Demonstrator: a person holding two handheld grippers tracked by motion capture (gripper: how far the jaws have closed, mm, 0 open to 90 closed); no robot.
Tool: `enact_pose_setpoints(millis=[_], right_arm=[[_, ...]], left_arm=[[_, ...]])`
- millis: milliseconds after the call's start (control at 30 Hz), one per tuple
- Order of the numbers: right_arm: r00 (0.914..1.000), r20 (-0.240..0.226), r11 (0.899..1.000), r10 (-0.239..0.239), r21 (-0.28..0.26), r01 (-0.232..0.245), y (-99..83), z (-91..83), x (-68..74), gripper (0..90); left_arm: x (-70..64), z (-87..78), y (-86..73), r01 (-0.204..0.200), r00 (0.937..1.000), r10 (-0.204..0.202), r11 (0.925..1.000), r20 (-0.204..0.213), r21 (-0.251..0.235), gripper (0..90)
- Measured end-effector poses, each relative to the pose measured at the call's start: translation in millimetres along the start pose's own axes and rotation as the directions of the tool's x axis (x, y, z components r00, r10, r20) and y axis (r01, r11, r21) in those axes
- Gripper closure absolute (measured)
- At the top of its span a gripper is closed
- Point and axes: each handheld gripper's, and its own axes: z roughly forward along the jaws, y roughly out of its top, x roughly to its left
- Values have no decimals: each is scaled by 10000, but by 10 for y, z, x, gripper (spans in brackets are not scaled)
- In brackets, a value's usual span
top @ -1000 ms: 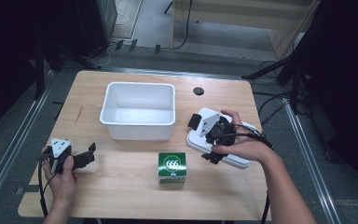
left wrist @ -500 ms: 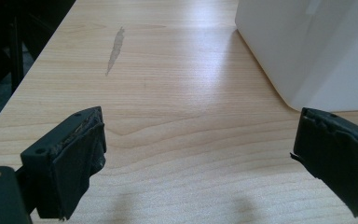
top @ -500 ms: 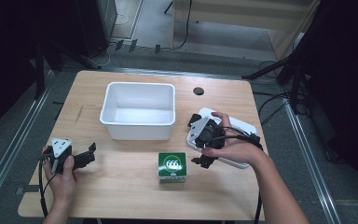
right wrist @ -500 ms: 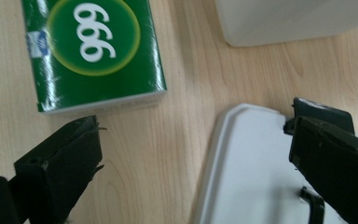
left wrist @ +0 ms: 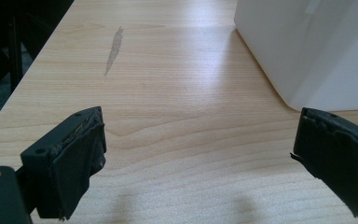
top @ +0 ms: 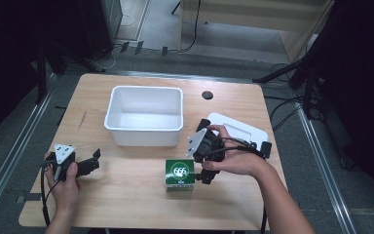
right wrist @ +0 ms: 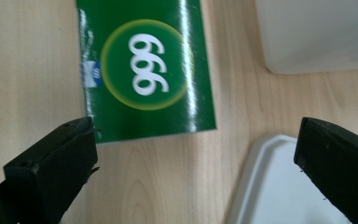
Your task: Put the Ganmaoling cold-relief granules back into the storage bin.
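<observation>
The right claw (top: 200, 158) hangs wide and empty just beside the green box (top: 179, 174), which lies ungrasped on the desk (top: 126, 195); the left claw (top: 90, 163) rests wide apart. Grasping and placing into the white bin (top: 146, 114) apparently remain.

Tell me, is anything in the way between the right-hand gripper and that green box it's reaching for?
Nothing visible is. The right gripper hangs with open jaws right beside the green box, with bare wood between them. The white lid lies off to the side and the white tub sits behind the box.
</observation>
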Motion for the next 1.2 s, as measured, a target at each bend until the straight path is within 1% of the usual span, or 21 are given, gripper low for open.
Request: enact_pose_setpoints(millis=[100, 233, 300, 400, 433, 500, 567, 633, 733, 767, 833, 867, 900, 1033, 1100, 1133, 1200], right_arm=[[9996, -261, 10000, -69, -23, 68, 47, 20, 26, 0], [9992, -293, 9996, -278, -25, 278, 111, 70, 45, 0], [9985, -398, 9993, -376, 33, 377, 135, 106, 54, 0], [9982, -467, 9992, -375, 109, 380, 148, 144, 74, 0], [9972, -598, 9987, -453, 217, 467, 158, 178, 93, 0], [9972, -612, 9986, -431, 266, 448, 162, 191, 106, 0], [9960, -740, 9979, -492, 390, 522, 168, 231, 128, 0], [9963, -738, 9979, -439, 436, 472, 167, 242, 132, 0], [9950, -927, 9979, -382, 495, 430, 168, 305, 130, 0], [9953, -920, 9978, -294, 565, 347, 168, 321, 139, 0], [9946, -939, 9972, -438, 571, 493, 170, 362, 147, 0], [9950, -831, 9961, -551, 643, 605, 170, 375, 164, 0], [9944, -826, 9948, -662, 719, 722, 172, 393, 176, 0], [9939, -875, 9938, -668, 828, 741, 190, 449, 192, 0], [9939, -825, 9932, -730, 841, 799, 195, 462, 189, 0], [9946, -795, 9922, -668, 996, 746, 201, 497, 198, 0], [9941, -741, 9906, -792, 1062, 868, 208, 543, 195, 0]], left_arm=[[1, 1, -1, 6, 10000, -6, 10000, 37, -20, 31], [5, 0, -1, -1, 10000, 1, 10000, 44, -17, 31], [3, -1, -2, -3, 10000, 3, 10000, 50, -10, 31], [0, -3, -3, -15, 10000, 15, 10000, 44, 2, 31], [-1, -4, -3, -15, 10000, 15, 10000, 47, 5, 31], [1, -4, -3, -24, 10000, 24, 10000, 58, 8, 31], [2, -3, -3, -4, 10000, 4, 10000, 69, -8, 31], [2, -2, -3, -6, 10000, 6, 10000, 71, -7, 31], [2, 0, -2, -6, 10000, 6, 10000, 73, 10, 31], [2, 0, -2, -6, 10000, 6, 10000, 73, 10, 31], [2, 0, -2, -11, 10000, 11, 10000, 73, 23, 31], [2, 0, -1, -10, 10000, 10, 10000, 73, 27, 31], [1, 0, -1, -15, 10000, 15, 10000, 69, 32, 31], [2, 0, -1, -9, 10000, 8, 10000, 75, 34, 31], [1, 1, -1, -5, 10000, 5, 10000, 76, 34, 31], [-1, 0, -2, -1, 10000, 1, 10000, 75, 40, 31], [-3, -1, -3, -23, 10000, 23, 10000, 81, 39, 31]])
